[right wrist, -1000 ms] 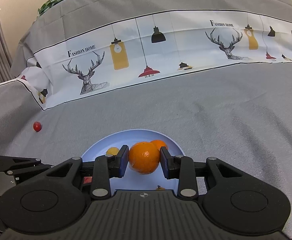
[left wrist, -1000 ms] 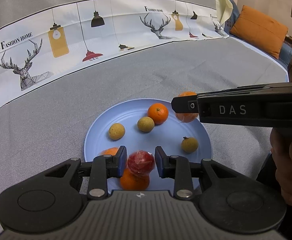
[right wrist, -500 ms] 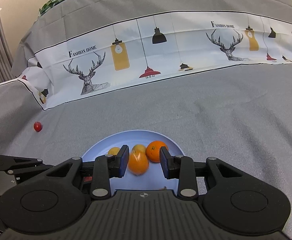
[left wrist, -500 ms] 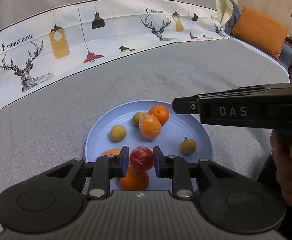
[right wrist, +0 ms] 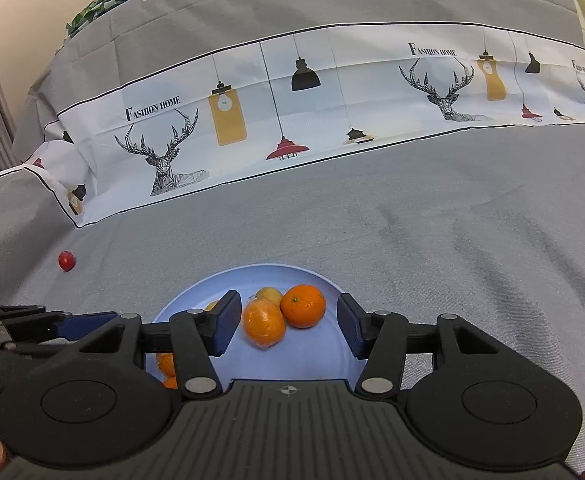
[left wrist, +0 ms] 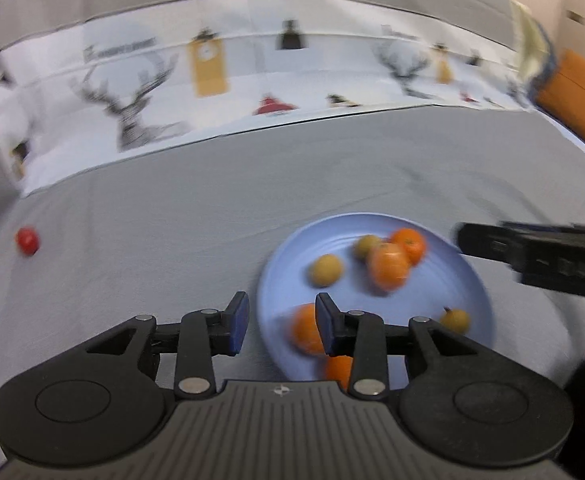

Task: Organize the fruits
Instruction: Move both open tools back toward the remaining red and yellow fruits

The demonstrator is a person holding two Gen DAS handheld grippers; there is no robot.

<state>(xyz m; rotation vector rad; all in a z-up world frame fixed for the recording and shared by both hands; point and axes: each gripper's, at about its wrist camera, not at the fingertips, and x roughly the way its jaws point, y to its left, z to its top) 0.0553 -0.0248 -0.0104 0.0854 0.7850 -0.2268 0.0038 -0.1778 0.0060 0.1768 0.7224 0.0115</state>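
Observation:
A light blue plate [left wrist: 432,292] on the grey cloth holds several oranges and small yellow fruits. My left gripper [left wrist: 281,320] hovers over the plate's left rim. Its jaws are opening and nothing is between them. One orange [left wrist: 306,330] shows just beside its right finger. The picture is blurred, and the red fruit it held is out of sight. My right gripper [right wrist: 288,326] hangs above the plate [right wrist: 312,344], its jaws opening wide and empty. Below them an orange [right wrist: 264,322] leans against a second orange [right wrist: 303,306]. A small red fruit [right wrist: 66,260] lies alone on the cloth, far left.
A white band [right wrist: 292,112] printed with deer and lamps runs across the cloth behind the plate. An orange cushion [left wrist: 576,92] sits at the far right. The right gripper's side [left wrist: 540,258] reaches in over the plate's right rim. The left gripper's fingers [right wrist: 88,322] show low at the left.
The right gripper let go of its orange, which dropped onto the plate beside another orange; its jaws widened. The left gripper released the red fruit and swung left, blurring its view.

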